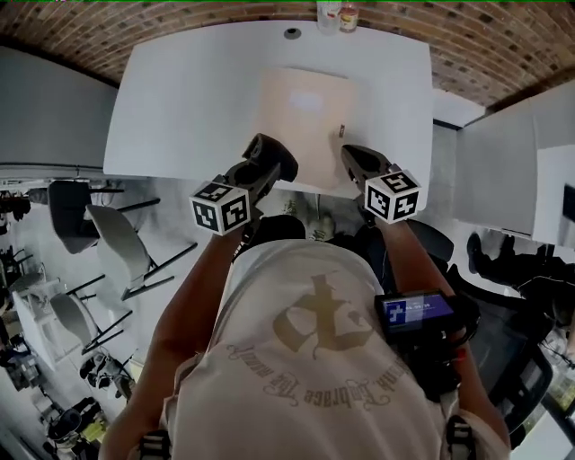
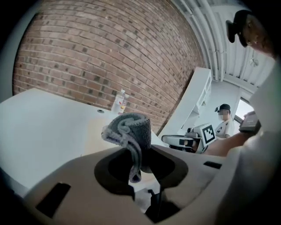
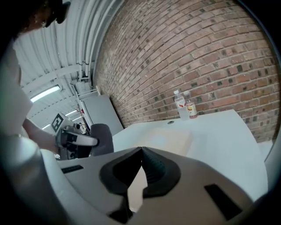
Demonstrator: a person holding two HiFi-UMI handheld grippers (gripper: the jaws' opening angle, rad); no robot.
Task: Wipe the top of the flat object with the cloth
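A brick wall (image 1: 503, 45) backs the room, and chairs (image 1: 117, 238) stand on the person's left. The white table (image 1: 180, 108) carries a pale flat object (image 1: 305, 126) at its middle and two bottles (image 1: 337, 16) at its far edge. The left gripper (image 2: 139, 165) pinches a grey cloth (image 2: 127, 127). The right gripper (image 3: 140, 151) has its jaws pressed together, empty.

head view: bottles (image 1: 337, 15) cut off by top edge, labels too small to read. near edge of board (image 1: 305, 108) partly hidden behind left gripper (image 1: 272, 154) and right gripper (image 1: 352, 157). small dark speck (image 1: 341, 131) at board's right edge, cannot identify. left gripper view: lower end of cloth (image 2: 128, 132) hidden down between jaws.
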